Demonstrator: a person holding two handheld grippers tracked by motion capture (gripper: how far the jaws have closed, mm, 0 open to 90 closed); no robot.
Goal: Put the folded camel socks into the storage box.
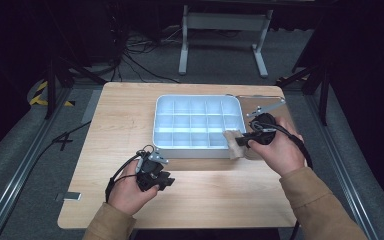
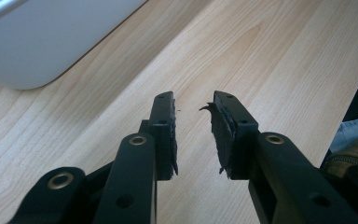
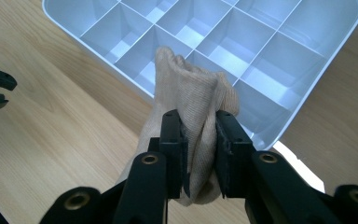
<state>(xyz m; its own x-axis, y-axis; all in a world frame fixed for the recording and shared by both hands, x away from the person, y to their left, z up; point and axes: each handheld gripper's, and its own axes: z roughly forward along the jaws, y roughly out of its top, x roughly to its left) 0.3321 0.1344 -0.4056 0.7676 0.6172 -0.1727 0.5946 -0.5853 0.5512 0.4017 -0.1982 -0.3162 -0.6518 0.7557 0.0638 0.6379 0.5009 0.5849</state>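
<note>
A white tray (image 1: 159, 120) divided into many small compartments lies on the wooden table, all compartments bare. My right gripper (image 1: 241, 140) hovers at the tray's near right corner, shut on a beige cloth (image 1: 234, 142). In the right gripper view the cloth (image 3: 193, 105) bunches up between the jaws of the right gripper (image 3: 198, 135) and hangs over the tray's edge (image 3: 270, 135). My left gripper (image 1: 166, 181) rests low over the table in front of the tray, open. The left gripper (image 2: 193, 105) has nothing between its jaws; the tray's rounded corner (image 2: 32, 51) is ahead to its left.
A flat metal bracket (image 1: 265, 107) lies on the table right of the tray. The table's right edge is close behind my right hand. A white frame leg (image 1: 222, 22) stands on the floor beyond the table. Cables trail across the floor at back left.
</note>
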